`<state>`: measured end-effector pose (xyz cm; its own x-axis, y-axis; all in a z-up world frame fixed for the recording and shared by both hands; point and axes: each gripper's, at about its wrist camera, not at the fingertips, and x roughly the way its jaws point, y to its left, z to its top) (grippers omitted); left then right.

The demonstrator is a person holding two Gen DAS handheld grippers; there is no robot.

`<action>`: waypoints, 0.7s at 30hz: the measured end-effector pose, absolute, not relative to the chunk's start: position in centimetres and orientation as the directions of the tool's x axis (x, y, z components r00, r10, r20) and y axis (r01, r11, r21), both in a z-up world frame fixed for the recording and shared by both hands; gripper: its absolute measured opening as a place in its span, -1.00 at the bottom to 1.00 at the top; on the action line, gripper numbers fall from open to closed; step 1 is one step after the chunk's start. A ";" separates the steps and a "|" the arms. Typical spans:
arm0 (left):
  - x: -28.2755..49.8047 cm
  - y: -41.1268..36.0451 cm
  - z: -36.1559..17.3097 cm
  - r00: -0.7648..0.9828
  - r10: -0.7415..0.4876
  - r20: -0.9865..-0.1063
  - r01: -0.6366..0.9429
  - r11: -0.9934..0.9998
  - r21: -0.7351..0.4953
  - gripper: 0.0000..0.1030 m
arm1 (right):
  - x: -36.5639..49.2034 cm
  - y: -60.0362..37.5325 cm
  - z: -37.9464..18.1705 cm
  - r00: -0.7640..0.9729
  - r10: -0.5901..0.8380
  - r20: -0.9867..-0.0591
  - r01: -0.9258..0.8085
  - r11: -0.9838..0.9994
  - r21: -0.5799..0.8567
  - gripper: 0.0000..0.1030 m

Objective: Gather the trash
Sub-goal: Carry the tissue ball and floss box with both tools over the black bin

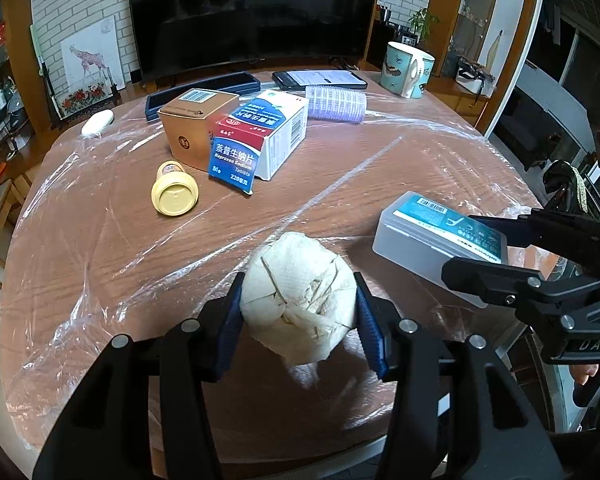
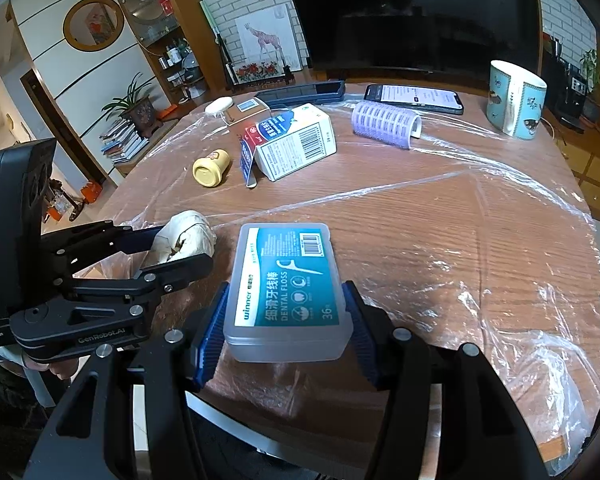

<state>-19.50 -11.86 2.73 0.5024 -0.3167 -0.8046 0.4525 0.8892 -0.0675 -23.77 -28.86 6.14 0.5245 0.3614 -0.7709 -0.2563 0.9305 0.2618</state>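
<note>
Holding two pieces of trash at once, the person looks to be partway through the collecting. Nearest, the left gripper (image 1: pixel 298 320) has its jaws pinching a paper wad (image 1: pixel 300 296), and the right gripper (image 2: pixel 286 332) has its jaws pinching a floss box (image 2: pixel 286 288); both seem lifted just clear of the bench (image 2: pixel 440 220), close beside each other. No bin shows in either view, so where these two go cannot be told. Farther out, still to be judged as trash or not, lie a yellow bottle (image 1: pixel 175 194) on its side, an open pill box (image 1: pixel 266 136) against a gold box (image 1: pixel 196 128), and a hair roller (image 2: pixel 386 124). Farthest stand a phone (image 2: pixel 414 98) and mug (image 2: pixel 516 98), likely keepers.
</note>
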 end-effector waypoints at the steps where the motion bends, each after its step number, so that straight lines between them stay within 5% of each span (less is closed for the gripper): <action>1: -19.6 -11.9 2.8 0.503 -0.317 -0.804 0.453 0.889 -0.067 0.01 | -23.9 -28.9 6.2 0.526 0.358 -0.771 -0.254 0.932 0.259 0.06; 21: -23.6 -12.7 3.3 0.504 -0.315 -0.804 0.454 0.889 -0.064 0.01 | -27.8 -30.1 6.9 0.539 0.337 -0.772 -0.266 0.938 0.224 0.06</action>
<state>-23.57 -12.73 3.31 0.5045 -0.3152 -0.8038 0.4540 0.8887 -0.0636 -27.85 -30.05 6.90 0.5393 0.3369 -0.7718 -0.2658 0.9377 0.2236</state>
